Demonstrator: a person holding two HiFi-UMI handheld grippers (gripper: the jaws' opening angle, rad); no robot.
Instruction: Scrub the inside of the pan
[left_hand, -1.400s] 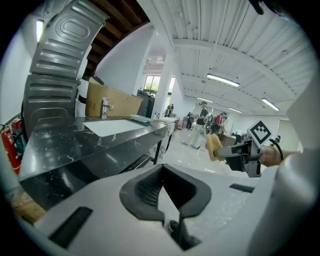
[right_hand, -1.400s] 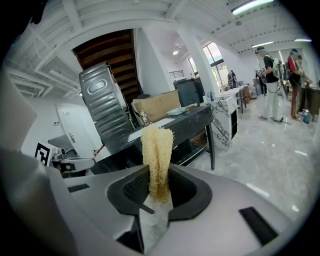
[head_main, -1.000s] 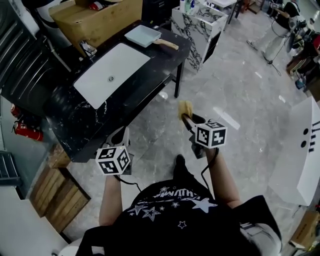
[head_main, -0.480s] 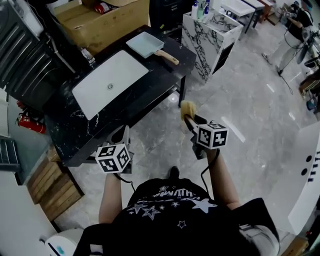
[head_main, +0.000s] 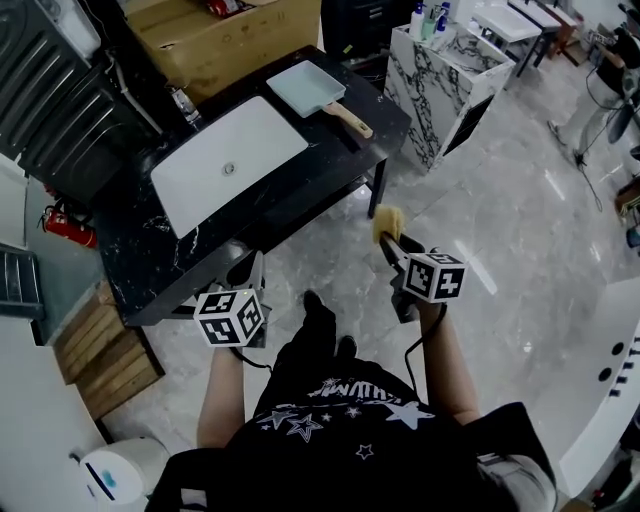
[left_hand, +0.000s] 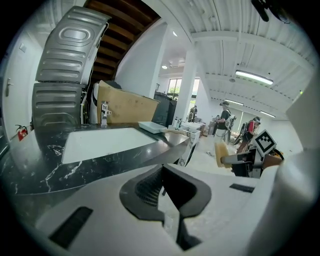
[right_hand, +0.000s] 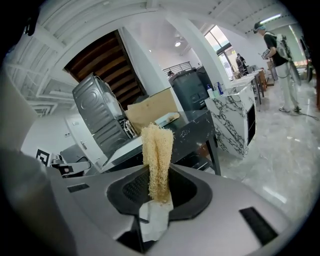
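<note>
The pan (head_main: 305, 88), a pale rectangular one with a wooden handle, lies at the far right end of a black marble table (head_main: 330, 165), beside a white sink (head_main: 228, 165). My right gripper (head_main: 387, 240) is shut on a yellow loofah sponge (head_main: 387, 222) that stands up out of its jaws (right_hand: 157, 157). It hangs over the floor, well short of the table. My left gripper (head_main: 250, 270) is shut with nothing in it (left_hand: 162, 175), by the table's near edge. From the left gripper view the pan (left_hand: 152, 127) shows far off.
A cardboard box (head_main: 225, 35) stands behind the table and a faucet (head_main: 180, 100) by the sink. A marble-patterned cabinet (head_main: 455, 70) with bottles stands to the right. A fire extinguisher (head_main: 68, 225) and a wooden pallet (head_main: 100, 350) are at the left. People stand in the background (right_hand: 272, 45).
The person has stepped towards the table, one foot now forward between the grippers. Both grippers keep their hold and their places in the view.
</note>
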